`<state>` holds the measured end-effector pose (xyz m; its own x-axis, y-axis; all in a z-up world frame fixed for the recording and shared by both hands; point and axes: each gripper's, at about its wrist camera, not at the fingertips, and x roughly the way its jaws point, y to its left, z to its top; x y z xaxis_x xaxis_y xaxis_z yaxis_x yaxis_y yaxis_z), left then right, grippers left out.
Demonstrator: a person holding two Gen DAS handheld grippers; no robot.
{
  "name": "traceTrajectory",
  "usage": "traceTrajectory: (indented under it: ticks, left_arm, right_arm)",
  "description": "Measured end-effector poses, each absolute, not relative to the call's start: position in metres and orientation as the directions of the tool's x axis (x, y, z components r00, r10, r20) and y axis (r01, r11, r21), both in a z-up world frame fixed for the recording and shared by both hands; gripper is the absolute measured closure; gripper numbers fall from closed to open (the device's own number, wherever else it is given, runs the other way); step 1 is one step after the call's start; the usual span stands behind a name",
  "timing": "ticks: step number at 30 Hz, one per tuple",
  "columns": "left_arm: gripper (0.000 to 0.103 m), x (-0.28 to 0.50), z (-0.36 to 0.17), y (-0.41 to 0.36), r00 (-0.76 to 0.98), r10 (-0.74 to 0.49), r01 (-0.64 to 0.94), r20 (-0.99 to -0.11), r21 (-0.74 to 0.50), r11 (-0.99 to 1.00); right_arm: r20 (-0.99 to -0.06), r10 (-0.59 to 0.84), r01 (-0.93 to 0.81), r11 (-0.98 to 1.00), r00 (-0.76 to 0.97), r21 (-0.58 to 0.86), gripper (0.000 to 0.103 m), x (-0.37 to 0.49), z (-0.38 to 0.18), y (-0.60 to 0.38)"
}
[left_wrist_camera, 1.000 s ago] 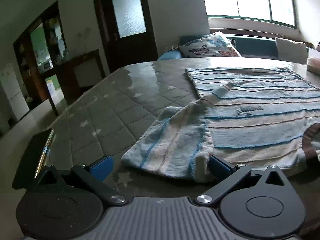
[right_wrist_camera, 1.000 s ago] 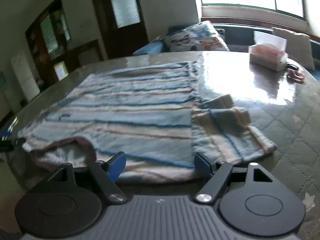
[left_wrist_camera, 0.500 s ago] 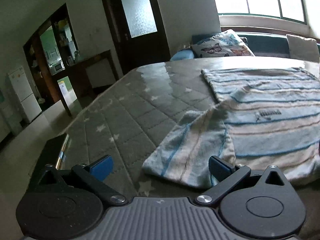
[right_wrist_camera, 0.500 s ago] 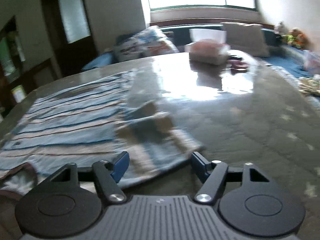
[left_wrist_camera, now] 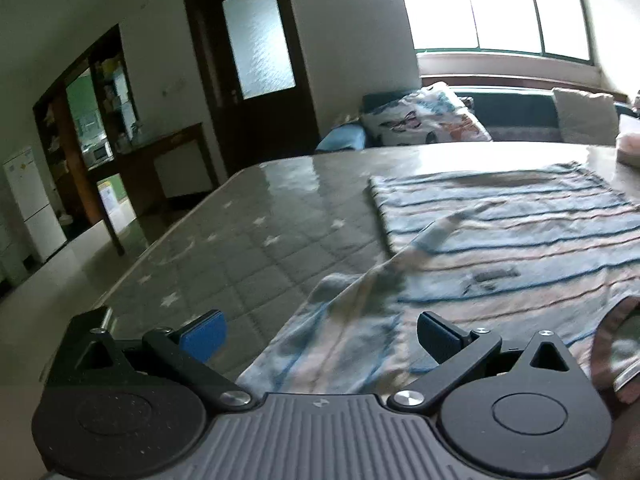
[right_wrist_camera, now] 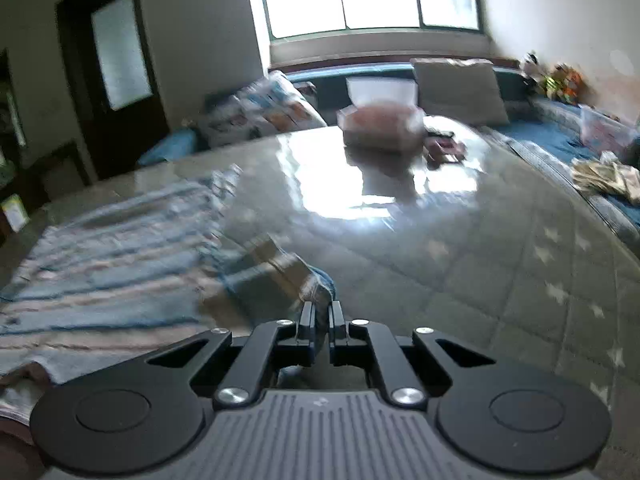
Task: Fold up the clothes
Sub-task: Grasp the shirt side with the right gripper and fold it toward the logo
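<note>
Right gripper [right_wrist_camera: 319, 314] snaps shut on the shirt's sleeve [right_wrist_camera: 280, 272] at six o'clock, though blur hides how deep. Left gripper [left_wrist_camera: 320, 334] waits wide apart over the other sleeve [left_wrist_camera: 340, 320], so the fold can start.

Motion blurs the striped shirt [right_wrist_camera: 120, 248], and its collar [left_wrist_camera: 616, 344] runs off the frame's edge.

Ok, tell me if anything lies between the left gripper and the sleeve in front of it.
Nothing visible does. The left gripper is open, and the striped shirt's sleeve lies flat on the table directly between its fingers, with no other object in the gap.
</note>
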<state>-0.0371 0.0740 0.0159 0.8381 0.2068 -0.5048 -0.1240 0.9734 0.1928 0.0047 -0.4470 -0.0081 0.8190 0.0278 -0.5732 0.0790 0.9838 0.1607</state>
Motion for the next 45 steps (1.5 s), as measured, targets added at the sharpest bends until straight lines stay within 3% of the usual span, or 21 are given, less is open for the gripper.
traceTrajectory:
  ticks: [7, 14, 18, 23, 24, 29, 42, 45]
  left_arm:
    - [0.000, -0.033, 0.017, 0.055, 0.853, 0.159, -0.081, -0.496, 0.175, 0.981]
    - [0.000, -0.035, 0.016, 0.052, 0.852, 0.149, -0.077, -0.501, 0.162, 0.984]
    - [0.000, -0.037, 0.015, 0.058, 0.848, 0.165, -0.094, -0.504, 0.163, 0.982]
    - [0.000, -0.036, 0.012, 0.071, 0.833, 0.202, -0.144, -0.515, 0.151, 0.978]
    - [0.000, -0.036, 0.011, 0.072, 0.829, 0.208, -0.153, -0.519, 0.148, 0.977]
    - [0.000, -0.039, 0.008, 0.085, 0.811, 0.246, -0.196, -0.531, 0.150, 0.969]
    - [0.002, -0.050, 0.003, 0.131, 0.753, 0.314, -0.329, -0.578, 0.083, 0.941]
    - [0.007, -0.052, 0.001, 0.136, 0.747, 0.301, -0.325, -0.592, 0.068, 0.943]
  right_arm:
    - [-0.497, 0.227, -0.164, 0.972, 0.837, 0.168, 0.098, -0.007, 0.024, -0.396]
    - [-0.564, 0.368, -0.326, 0.928, 0.739, 0.179, 0.096, 0.005, -0.001, -0.341]
    - [-0.619, 0.380, -0.324, 0.923, 0.687, 0.207, 0.089, 0.011, -0.018, -0.339]
    - [-0.598, 0.357, -0.280, 0.934, 0.718, 0.222, 0.083, 0.014, -0.011, -0.354]
    - [-0.604, 0.350, -0.264, 0.937, 0.716, 0.229, 0.077, 0.017, -0.014, -0.359]
    - [-0.653, 0.369, -0.273, 0.929, 0.661, 0.248, 0.072, 0.033, -0.019, -0.363]
    - [-0.666, 0.226, -0.244, 0.968, 0.711, 0.068, 0.069, 0.097, -0.027, -0.343]
    - [-0.658, 0.208, -0.258, 0.966, 0.723, 0.022, 0.063, 0.091, -0.026, -0.335]
